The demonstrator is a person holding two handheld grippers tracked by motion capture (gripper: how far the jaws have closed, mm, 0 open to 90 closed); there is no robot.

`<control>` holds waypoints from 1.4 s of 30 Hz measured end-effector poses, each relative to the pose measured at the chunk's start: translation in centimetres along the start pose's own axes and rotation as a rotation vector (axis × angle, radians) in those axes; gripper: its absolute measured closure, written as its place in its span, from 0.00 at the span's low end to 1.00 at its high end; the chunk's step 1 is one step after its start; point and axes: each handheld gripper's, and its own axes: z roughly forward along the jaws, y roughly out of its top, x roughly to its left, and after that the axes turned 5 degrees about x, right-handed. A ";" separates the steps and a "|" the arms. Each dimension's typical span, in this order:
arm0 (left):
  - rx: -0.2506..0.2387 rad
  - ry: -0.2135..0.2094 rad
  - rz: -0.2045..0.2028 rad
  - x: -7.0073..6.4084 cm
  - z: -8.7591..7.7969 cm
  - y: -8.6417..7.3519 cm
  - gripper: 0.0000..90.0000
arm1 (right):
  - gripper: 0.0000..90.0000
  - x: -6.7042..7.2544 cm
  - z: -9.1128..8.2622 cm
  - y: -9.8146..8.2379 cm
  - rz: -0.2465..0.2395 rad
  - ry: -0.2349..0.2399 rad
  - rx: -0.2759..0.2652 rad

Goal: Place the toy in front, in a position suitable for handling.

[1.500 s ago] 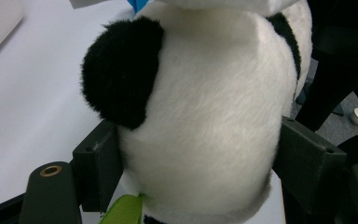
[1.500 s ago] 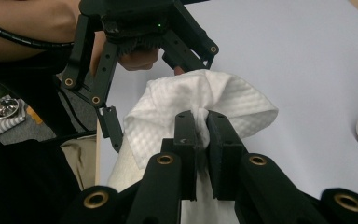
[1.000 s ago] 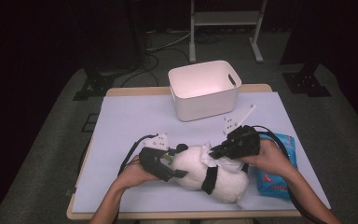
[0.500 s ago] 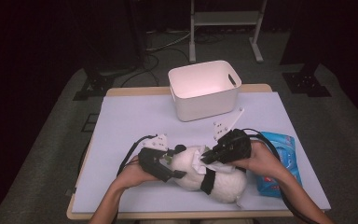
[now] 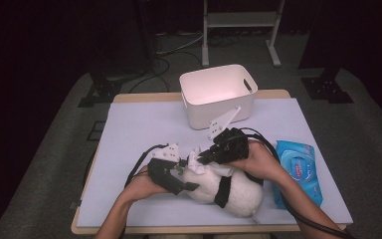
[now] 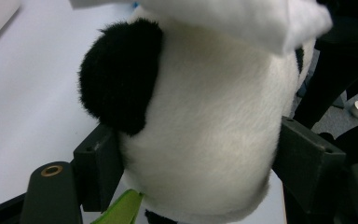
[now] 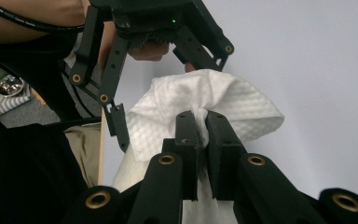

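Here, wiping a panda (image 5: 229,186) near the table's (image 5: 134,124) front edge. Left gripper (image 5: 176,177) clamped on the toy's head, jaws pressed into the fur at both sides in the left gripper view. Right gripper (image 7: 200,122) pinched tight on a wipe (image 7: 200,105), held over the head just beside the left one. Step in hand, probably: rubbing the wipe across the head. Next: keep the toy pinned, drag the wipe along the fur without letting go. Farther right, a wipes pack (image 5: 298,169) by the right edge; at the far edge, a bin (image 5: 219,97). Against a second ago: right gripper shifted leftward, from mid-body toward the head; left unmoved.
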 end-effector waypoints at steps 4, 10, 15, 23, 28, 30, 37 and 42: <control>0.005 -0.007 -0.010 0.1 0.0 -0.2 0.26 | 0.92 0.2 -0.5 -0.4 0.001 0.007 0.012; 0.017 -0.007 -0.016 0.2 -0.1 -0.5 0.26 | 0.92 0.8 -2.6 -3.2 0.038 -0.013 0.058; 0.012 -0.011 -0.014 0.2 -0.2 -0.5 0.26 | 0.92 1.3 -5.0 -7.0 0.094 -0.040 0.050; 0.010 -0.013 -0.015 0.2 -0.2 -0.5 0.26 | 0.92 1.8 -7.4 -11.2 0.176 -0.056 -0.009; 0.010 -0.006 -0.016 0.4 -0.2 -0.4 0.28 | 0.92 1.7 -7.2 -11.7 0.192 -0.048 -0.038; 0.007 -0.006 -0.021 0.4 -0.2 -0.5 0.28 | 0.92 1.5 -6.8 -11.5 0.197 -0.041 -0.045; -0.008 0.000 -0.005 0.1 -0.2 -0.3 0.28 | 0.92 0.8 -5.4 -9.5 0.166 -0.011 -0.060; -0.034 0.005 0.002 0.0 -0.4 0.1 0.30 | 0.92 0.7 -3.6 -7.2 0.116 -0.007 -0.040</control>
